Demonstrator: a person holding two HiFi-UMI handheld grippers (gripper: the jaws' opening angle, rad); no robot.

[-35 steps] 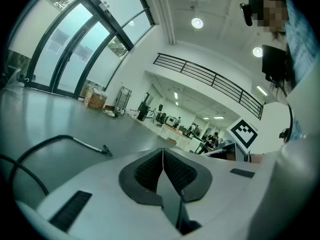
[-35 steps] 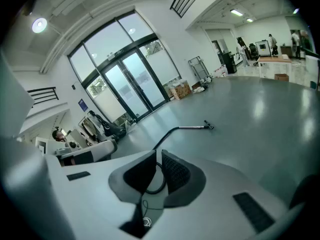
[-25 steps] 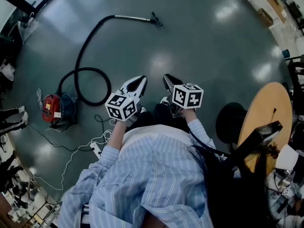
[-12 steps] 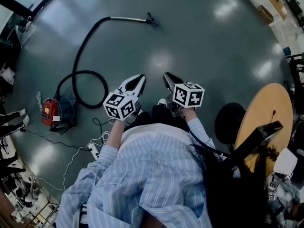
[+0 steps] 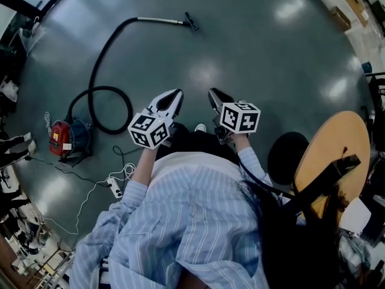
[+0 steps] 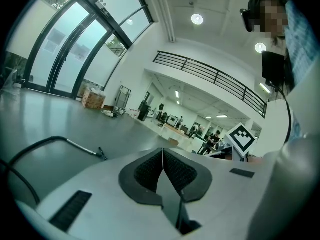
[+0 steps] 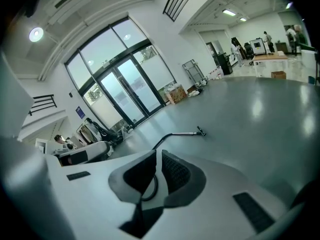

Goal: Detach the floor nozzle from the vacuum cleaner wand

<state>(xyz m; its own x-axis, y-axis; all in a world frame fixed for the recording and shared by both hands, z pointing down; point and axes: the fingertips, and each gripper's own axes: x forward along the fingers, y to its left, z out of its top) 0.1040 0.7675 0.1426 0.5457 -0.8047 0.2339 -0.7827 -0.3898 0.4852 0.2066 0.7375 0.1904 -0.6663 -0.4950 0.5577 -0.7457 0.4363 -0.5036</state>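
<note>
Left claw [image 5: 173, 96] and right claw [image 5: 215, 95] are both closed, empty; floor nozzle [image 5: 191, 21] at 12 o'clock, its wand [image 5: 159, 20] joint too tiny to read

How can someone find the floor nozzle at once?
Start at the red vacuum cleaner on the grey floor, at the head view's left. Follow its black hose through the loop to the silver wand. The floor nozzle is the small black piece set crosswise on the wand's far end.
</note>
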